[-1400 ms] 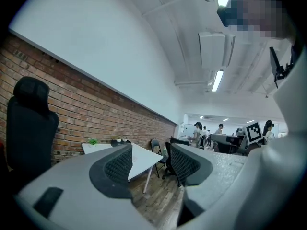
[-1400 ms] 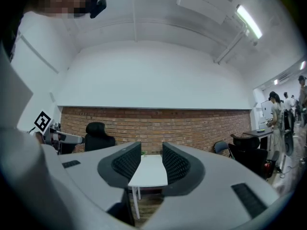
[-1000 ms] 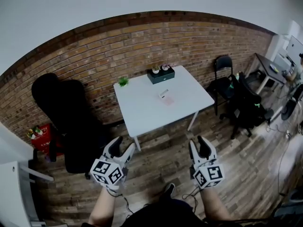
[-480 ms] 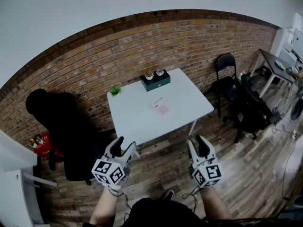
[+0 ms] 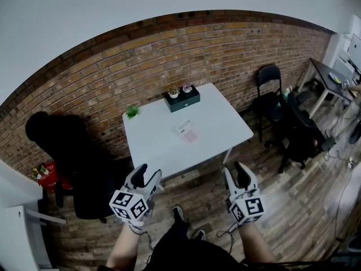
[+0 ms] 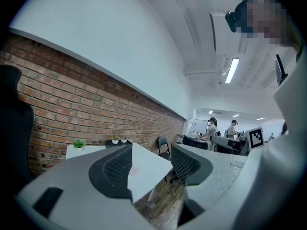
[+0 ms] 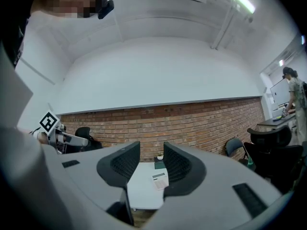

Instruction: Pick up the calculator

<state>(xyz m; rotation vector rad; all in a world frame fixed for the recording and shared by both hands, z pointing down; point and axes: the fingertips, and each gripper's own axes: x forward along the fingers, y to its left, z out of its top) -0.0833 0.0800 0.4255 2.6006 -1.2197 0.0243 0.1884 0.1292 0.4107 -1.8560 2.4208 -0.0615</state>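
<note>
Left gripper (image 5: 148, 174): jaws spread, empty, over floor short of white table (image 5: 161, 148) near edge. Calculator (image 5: 187, 132): lying flat near table centre. Right gripper (image 5: 235, 171): jaws just been opening, now wide, nothing between, also short of near edge. Step, likely: approach. Reach table first, lower one gripper over calculator, pinch across short width. Long axis runs near edge to far edge, slightly skewed; display end seems toward far edge.
</note>
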